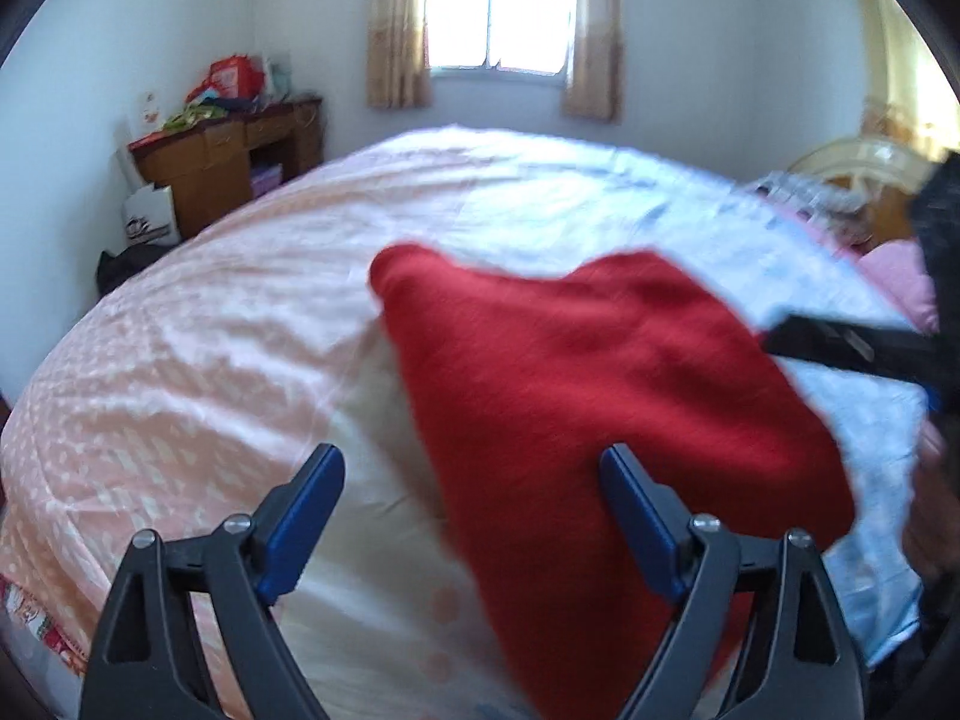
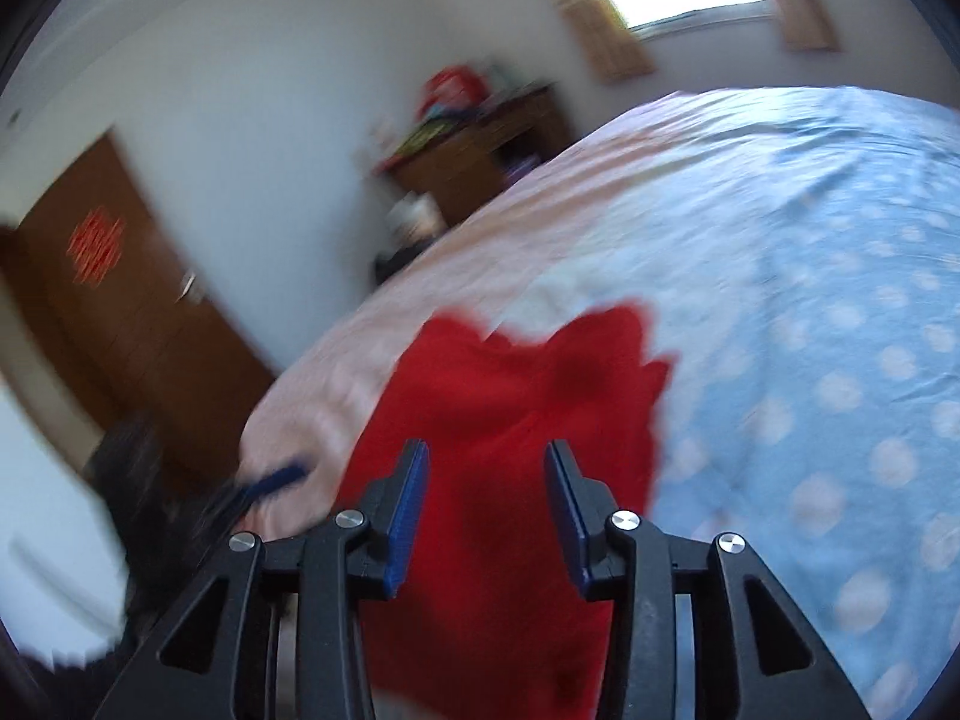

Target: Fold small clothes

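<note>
Fingers of left gripper spread wide, right gripper seemingly apart over red garment, door only in right view.

Soft, matt red garment, fleecy knit by the look of it, slightly fuzzy nap, no sheen. Lying on a thin woven bedsheet, smooth and faintly glossy where the light catches the creases, pale pink dotted print on one side, pale blue on the other. Left gripper: matt black moulded plastic arms, bright polished metal rivets, blue finger pads with a rubbery, ribbed look. Same build on the right gripper, blue pads finely ridged. Dark varnished wood on the desk, mildly shiny. Brown wooden door, satin finish. Beige cloth curtains, matt. Painted walls, flat white.
</note>
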### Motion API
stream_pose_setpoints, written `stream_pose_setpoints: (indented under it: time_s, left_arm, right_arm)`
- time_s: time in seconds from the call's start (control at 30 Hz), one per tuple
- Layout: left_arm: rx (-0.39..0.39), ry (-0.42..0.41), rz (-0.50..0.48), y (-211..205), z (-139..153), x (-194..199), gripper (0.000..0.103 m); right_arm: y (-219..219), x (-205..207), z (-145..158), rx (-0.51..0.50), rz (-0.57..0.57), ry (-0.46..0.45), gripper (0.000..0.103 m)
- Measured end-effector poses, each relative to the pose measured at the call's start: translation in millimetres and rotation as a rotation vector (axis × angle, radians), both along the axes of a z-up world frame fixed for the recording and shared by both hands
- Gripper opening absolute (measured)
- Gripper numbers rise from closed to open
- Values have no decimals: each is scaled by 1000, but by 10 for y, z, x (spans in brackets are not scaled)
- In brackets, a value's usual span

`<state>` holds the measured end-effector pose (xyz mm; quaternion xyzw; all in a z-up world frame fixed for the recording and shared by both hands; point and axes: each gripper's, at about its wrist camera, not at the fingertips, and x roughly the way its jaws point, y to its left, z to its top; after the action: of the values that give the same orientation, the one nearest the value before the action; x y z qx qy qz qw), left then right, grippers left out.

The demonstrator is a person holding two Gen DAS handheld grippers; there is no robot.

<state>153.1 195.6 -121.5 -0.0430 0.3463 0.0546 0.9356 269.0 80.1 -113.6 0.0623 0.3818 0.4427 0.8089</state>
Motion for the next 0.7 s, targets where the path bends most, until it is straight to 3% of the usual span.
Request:
stream_pose_setpoints:
  time_s: [0.07,0.17,0.37,0.43,0.5,0.57,0.7]
  left_arm:
    - [-32,49,15,82,-107,-3,95]
    - [-110,69,17,149,-147,-9,99]
    - [-74,76,46,57,-10,-169,100]
    - [-46,66,50,9,125,-240,100]
    - [-20,16,54,-54,326,-369,100]
    - [-6,-29,43,-92,480,-468,101]
    - [32,-86,27,-218,693,-599,101]
  right_arm:
    - [39,-21,-187,-92,-43,11,41]
    - [-57,-19,-320,-49,-59,35,41]
    - [-206,-101,-205,-42,-107,51,42]
    - [-289,-211,-102,-85,-157,3,44]
    - [-352,-413,60,-181,-251,-117,51]
    - [-413,-555,186,-188,-290,-190,53]
    - [-540,-746,377,-158,-333,-253,60]
